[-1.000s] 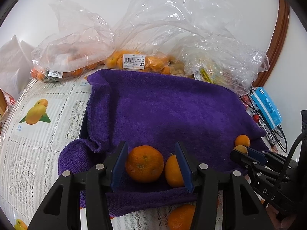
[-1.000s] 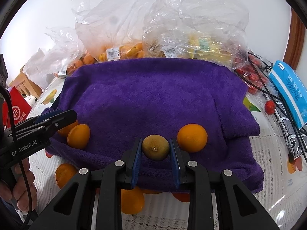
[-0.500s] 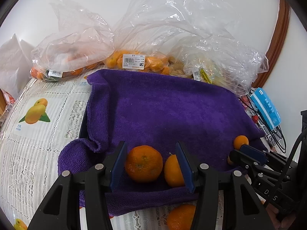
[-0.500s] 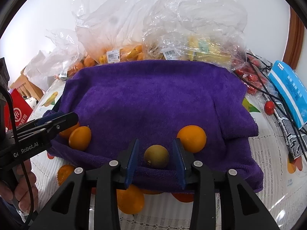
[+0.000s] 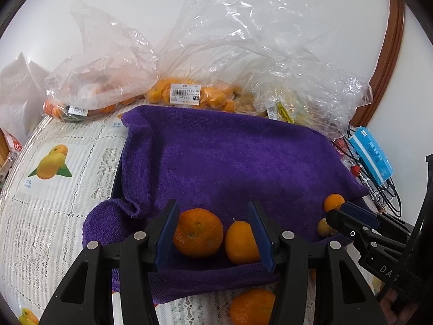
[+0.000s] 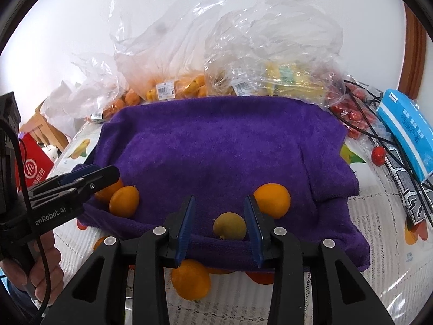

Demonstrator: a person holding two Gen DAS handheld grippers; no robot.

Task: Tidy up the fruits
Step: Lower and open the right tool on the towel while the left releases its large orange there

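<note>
Release is what has just happened: my right claw [image 6: 219, 226] has just been opening off the greenish fruit [image 6: 230, 227], now loose between its parted pads on the purple towel [image 6: 216, 149], so that placement looks done, while my left claw [image 5: 213, 234] stands open around two oranges.

Towel [image 6: 222, 146] centre free; plastic bags [image 6: 243, 62] block far edge.

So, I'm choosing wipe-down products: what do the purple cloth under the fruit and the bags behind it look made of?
Purple cloth: soft terry or microfibre towel by its matte, fuzzy nap and folds; which one is unclear.
Bags: thin clear plastic film, glossy and crinkled, with fruit showing through and price labels stuck on.
</note>
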